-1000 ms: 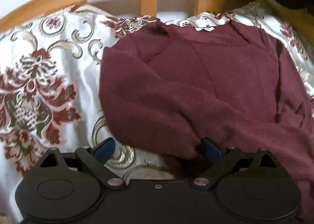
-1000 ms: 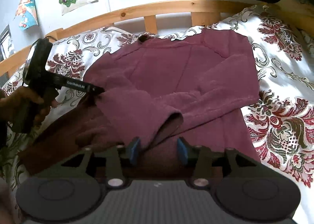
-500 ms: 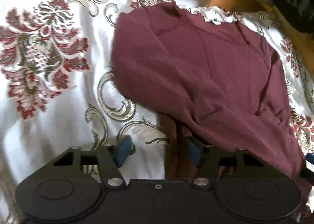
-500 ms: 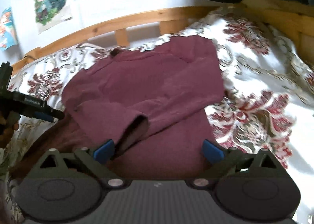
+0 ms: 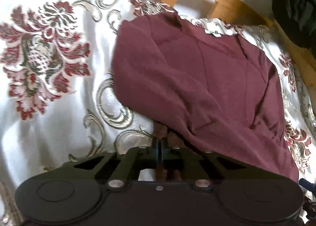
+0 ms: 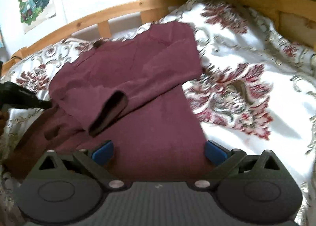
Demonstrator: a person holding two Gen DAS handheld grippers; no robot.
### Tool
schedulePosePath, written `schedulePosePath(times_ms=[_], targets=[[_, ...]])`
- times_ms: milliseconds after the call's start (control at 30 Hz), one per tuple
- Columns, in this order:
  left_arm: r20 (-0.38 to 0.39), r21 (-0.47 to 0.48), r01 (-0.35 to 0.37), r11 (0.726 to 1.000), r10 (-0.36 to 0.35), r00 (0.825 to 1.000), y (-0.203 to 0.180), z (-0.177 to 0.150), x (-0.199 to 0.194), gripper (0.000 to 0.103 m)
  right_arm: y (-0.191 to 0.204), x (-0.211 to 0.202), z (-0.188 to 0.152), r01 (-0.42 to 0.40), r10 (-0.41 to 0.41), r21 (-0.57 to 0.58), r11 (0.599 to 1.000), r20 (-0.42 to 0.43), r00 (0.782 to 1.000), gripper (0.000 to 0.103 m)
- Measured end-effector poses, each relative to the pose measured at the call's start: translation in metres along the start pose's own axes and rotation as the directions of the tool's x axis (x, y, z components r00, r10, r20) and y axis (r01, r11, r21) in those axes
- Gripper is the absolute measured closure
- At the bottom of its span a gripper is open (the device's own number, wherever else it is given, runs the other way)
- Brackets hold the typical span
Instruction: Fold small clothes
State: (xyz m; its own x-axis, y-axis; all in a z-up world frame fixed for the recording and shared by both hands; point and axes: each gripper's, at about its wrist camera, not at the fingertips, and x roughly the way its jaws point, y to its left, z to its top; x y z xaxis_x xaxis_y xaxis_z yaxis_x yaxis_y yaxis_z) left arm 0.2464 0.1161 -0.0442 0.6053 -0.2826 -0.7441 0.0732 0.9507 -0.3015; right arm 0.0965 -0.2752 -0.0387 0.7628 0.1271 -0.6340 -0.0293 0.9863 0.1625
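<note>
A maroon long-sleeved top [image 6: 138, 79] lies on the floral bedspread with both sleeves folded across its body; one cuff [image 6: 110, 113] gapes open. It also fills the left wrist view [image 5: 207, 79]. My left gripper [image 5: 159, 147] is shut on the top's left side edge, and it shows at the far left of the right wrist view [image 6: 42, 105]. My right gripper [image 6: 158, 151] is open and empty, its blue pads [image 6: 103, 150] wide apart over the lower part of the top.
The white bedspread [image 6: 246, 67] with red floral pattern covers the bed. A wooden bed rail [image 6: 118, 12] curves along the back, with posters [image 6: 33, 0] on the wall. Dark fabric [image 5: 296, 6] hangs at the upper right.
My left gripper closed from open onto the top's left edge. My right gripper opened wide, let go of the sleeve and swung right.
</note>
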Motion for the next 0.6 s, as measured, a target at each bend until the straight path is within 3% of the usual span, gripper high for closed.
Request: schedulePosePath(times_ms=[100, 167, 200, 233, 467, 600], targets=[[0.007, 0.056, -0.044, 0.997, 0.044, 0.999, -0.006, -0.001, -0.003, 0.102, -0.002, 0.002, 0.003, 0.032, -0.032, -0.022, 0.999, 0.004, 0.999, 0.009], [0.001, 0.081, -0.07, 0.994, 0.07, 0.998, -0.01, -0.002, -0.001, 0.102, 0.0, 0.007, 0.003, 0.047, -0.048, -0.048, 0.998, -0.016, 0.999, 0.025], [-0.002, 0.078, -0.072, 0.994, 0.072, 0.997, -0.009, -0.003, 0.0, 0.102, 0.002, 0.01, 0.001, 0.061, -0.064, -0.073, 0.995, -0.033, 0.997, 0.053], [-0.002, 0.071, -0.07, 0.995, 0.07, 0.998, -0.009, -0.003, 0.0, 0.102, 0.003, 0.01, 0.001, 0.079, -0.083, -0.09, 0.993, -0.035, 0.996, 0.089], [0.037, 0.063, -0.069, 0.996, 0.067, 0.997, -0.013, -0.001, -0.019, 0.102, -0.004, -0.019, 0.005, 0.109, -0.103, -0.118, 0.987, 0.055, 0.993, 0.095], [-0.016, 0.085, -0.102, 0.991, 0.104, 0.994, -0.014, -0.005, -0.006, 0.102, -0.017, -0.016, 0.004, 0.107, -0.106, -0.077, 0.991, 0.02, 0.994, 0.095]])
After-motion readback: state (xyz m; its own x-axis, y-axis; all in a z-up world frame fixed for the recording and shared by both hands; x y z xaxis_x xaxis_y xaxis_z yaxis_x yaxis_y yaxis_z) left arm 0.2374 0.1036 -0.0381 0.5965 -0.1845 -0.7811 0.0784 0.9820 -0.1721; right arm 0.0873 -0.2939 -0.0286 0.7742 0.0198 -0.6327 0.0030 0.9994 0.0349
